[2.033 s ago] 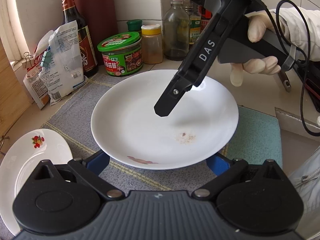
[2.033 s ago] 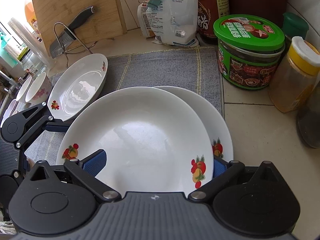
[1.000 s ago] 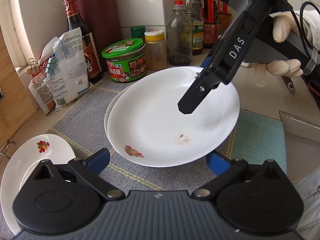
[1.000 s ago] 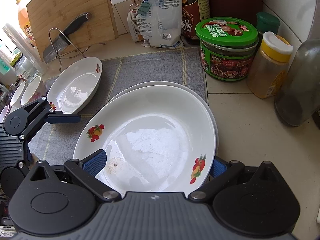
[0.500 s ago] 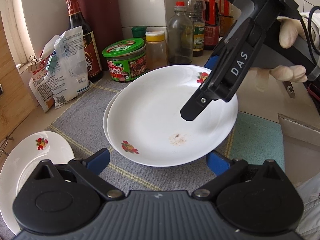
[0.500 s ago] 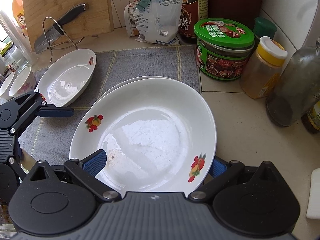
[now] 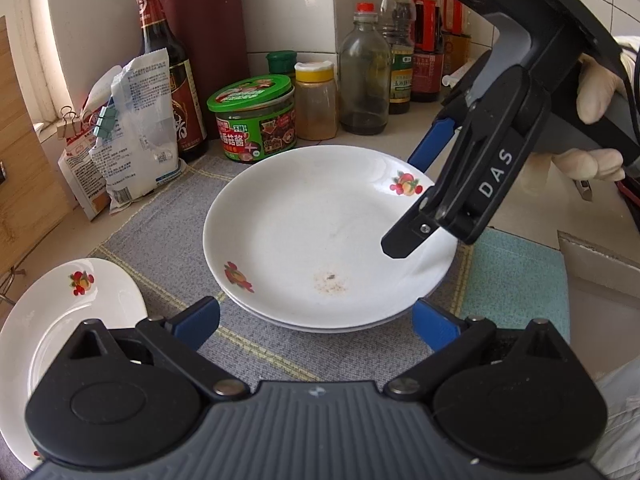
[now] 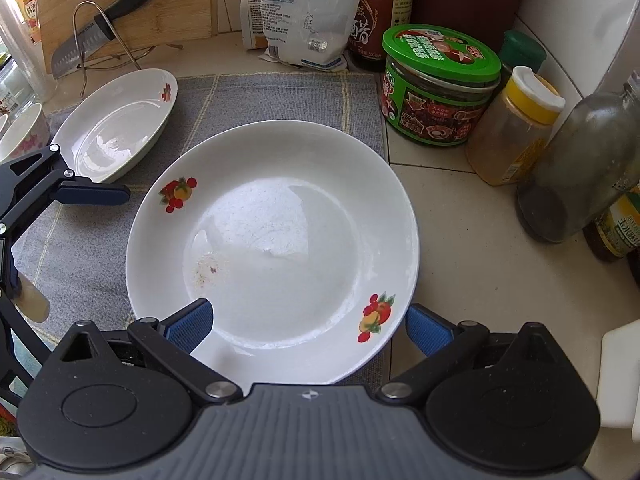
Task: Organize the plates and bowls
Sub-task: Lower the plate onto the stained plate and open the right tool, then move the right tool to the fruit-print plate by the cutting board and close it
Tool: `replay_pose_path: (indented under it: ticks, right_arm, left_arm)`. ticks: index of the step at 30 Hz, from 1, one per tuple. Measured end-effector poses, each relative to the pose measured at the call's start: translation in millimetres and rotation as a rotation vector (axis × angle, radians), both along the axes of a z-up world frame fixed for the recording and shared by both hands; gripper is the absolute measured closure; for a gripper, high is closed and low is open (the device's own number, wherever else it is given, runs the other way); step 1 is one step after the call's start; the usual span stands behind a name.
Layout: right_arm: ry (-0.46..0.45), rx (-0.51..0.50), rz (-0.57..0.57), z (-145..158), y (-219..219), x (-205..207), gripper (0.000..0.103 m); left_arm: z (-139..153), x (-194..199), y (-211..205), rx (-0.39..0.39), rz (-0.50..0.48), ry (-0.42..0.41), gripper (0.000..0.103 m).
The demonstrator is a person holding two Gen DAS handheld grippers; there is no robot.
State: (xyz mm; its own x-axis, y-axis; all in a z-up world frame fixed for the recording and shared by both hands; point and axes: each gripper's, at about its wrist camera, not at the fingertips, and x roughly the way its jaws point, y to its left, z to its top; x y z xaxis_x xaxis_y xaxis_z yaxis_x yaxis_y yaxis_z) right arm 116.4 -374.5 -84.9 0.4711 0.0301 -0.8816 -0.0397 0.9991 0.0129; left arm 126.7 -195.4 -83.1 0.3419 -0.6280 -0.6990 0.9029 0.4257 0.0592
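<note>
A white plate with fruit prints (image 7: 320,232) lies stacked on a second white plate (image 7: 320,326) on the grey mat (image 7: 160,248); it also shows in the right wrist view (image 8: 276,248). A third fruit-print plate (image 7: 60,312) lies at the mat's left end, and shows in the right wrist view (image 8: 116,124). My left gripper (image 7: 316,322) is open and empty, just in front of the stack. My right gripper (image 8: 308,322) is open above the stack's right rim, holding nothing.
A green-lidded jar (image 7: 254,120), a yellow-capped jar (image 7: 316,100), bottles (image 7: 364,72), a dark knife block (image 7: 208,32) and food bags (image 7: 132,128) line the back wall. A teal cloth (image 7: 516,276) lies right of the mat. A cutting board with a knife (image 8: 108,28) and small bowls (image 8: 20,136) stand far left.
The right gripper lowered the top plate onto the other plate, let it go and opened, drawing back. The left gripper has pulled back a little.
</note>
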Motion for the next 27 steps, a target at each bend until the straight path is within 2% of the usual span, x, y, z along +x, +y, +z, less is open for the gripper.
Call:
replay_pose_path:
  ticks: [7,14,23,27]
  right_arm:
    - [-0.052,-0.041,0.037,10.7,14.3,-8.3,0.000]
    - [-0.102,0.007,0.065,21.1,31.1,-17.1,0.000]
    - [-0.207,0.030,0.122,40.0,64.6,-19.6,0.000]
    - [-0.196,0.036,0.165,40.1,80.5,-10.9,0.000]
  left_arm:
    - [10.8,5.3,7.6,-0.033,0.063,0.021,0.001]
    - [26.4,-5.0,27.3,-0.052,0.122,0.009,0.001]
    - [31.9,-13.3,78.2,-0.073,0.296,0.028,0.001]
    - [28.5,-10.7,101.3,-0.088,0.377,0.048,0.001]
